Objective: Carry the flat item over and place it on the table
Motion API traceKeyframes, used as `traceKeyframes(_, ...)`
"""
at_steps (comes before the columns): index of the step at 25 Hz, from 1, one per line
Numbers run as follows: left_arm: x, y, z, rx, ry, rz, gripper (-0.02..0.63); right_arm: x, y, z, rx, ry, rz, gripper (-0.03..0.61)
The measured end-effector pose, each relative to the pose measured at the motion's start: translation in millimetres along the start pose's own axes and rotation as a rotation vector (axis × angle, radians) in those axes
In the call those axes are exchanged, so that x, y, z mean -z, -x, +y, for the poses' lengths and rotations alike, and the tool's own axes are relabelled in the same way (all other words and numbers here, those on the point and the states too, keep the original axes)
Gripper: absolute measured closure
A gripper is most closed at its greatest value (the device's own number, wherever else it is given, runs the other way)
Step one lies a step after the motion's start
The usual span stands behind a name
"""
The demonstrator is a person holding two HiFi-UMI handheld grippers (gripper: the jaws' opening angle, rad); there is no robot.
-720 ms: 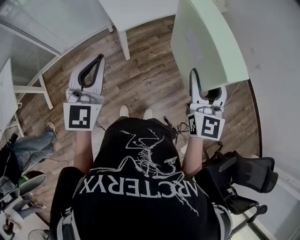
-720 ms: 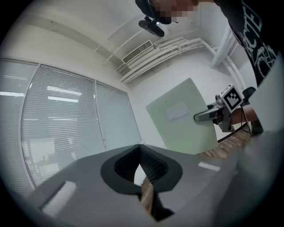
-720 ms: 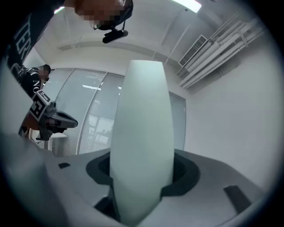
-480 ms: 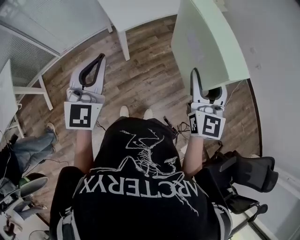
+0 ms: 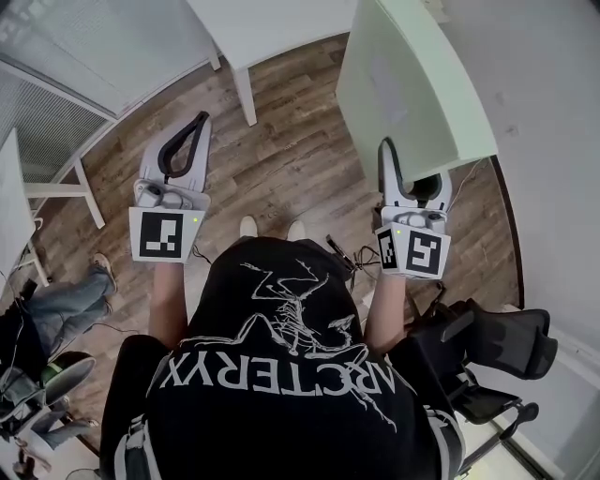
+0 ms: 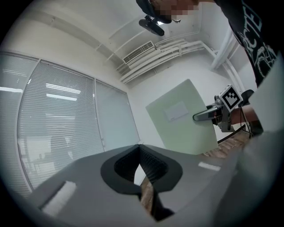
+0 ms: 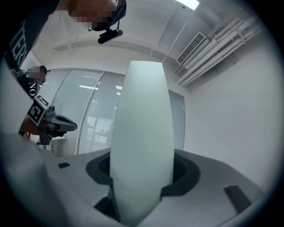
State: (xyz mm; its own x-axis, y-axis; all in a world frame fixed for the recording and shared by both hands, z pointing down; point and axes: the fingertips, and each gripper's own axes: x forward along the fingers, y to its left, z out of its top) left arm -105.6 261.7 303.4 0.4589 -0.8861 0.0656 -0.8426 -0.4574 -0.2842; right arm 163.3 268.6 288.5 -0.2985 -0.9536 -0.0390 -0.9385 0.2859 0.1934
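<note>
A large pale green flat board (image 5: 412,84) stands on edge, upright, above the wooden floor. My right gripper (image 5: 387,148) is shut on the board's near edge. In the right gripper view that edge (image 7: 142,146) fills the gap between the jaws. My left gripper (image 5: 200,117) is held out level at the left, well apart from the board. It is shut, fingertips touching, with nothing between them. The left gripper view shows the board (image 6: 182,117) with a white label, and the right gripper (image 6: 208,115) clamped on it.
A white table (image 5: 272,28) with a white leg (image 5: 244,94) stands ahead. Another white table edge (image 5: 9,197) is at the left, with a seated person's legs (image 5: 56,295) near it. A black office chair (image 5: 487,347) is at the lower right. Cables (image 5: 342,248) lie on the floor.
</note>
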Motion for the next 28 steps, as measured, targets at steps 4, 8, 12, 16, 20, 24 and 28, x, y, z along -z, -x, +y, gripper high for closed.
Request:
traceKeyframes(4, 4.1, -0.9, 8.5, 0.016, 0.012, -0.007, 0.617, -0.8, -7.8, 8.8, 0.005, 0.006, 0.007, 0.314)
traceKeyframes(8, 6.7, -2.5, 26.0, 0.009, 0.003, -0.016, 0.617, -5.0, -19.9, 20.6, 0.01, 0.007, 0.007, 0.314)
traceKeyframes(12, 16.5, -4.6, 43.3, 0.02, 0.003, -0.009, 0.617, -4.6, -34.0, 36.2, 0.019, 0.006, 0.023, 0.314)
traceKeyframes(16, 28.8, -6.8, 59.0, 0.039, 0.013, -0.001, 0.617, -4.5, -45.2, 48.6, 0.025, -0.002, 0.032, 0.314)
traceKeyframes(20, 42.8, -7.6, 71.8, 0.055, 0.034, 0.008, 0.617, -2.5, -53.5, 60.4, 0.038, 0.008, 0.054, 0.314)
traceKeyframes(24, 47.3, -11.7, 80.3, 0.067, 0.042, 0.007, 0.617, -3.4, -60.5, 63.7, 0.054, 0.007, 0.063, 0.313)
traceKeyframes(28, 53.3, -19.1, 86.3, 0.078, 0.056, 0.001, 0.617, -3.1, -67.1, 61.0, 0.102, 0.013, 0.077, 0.314)
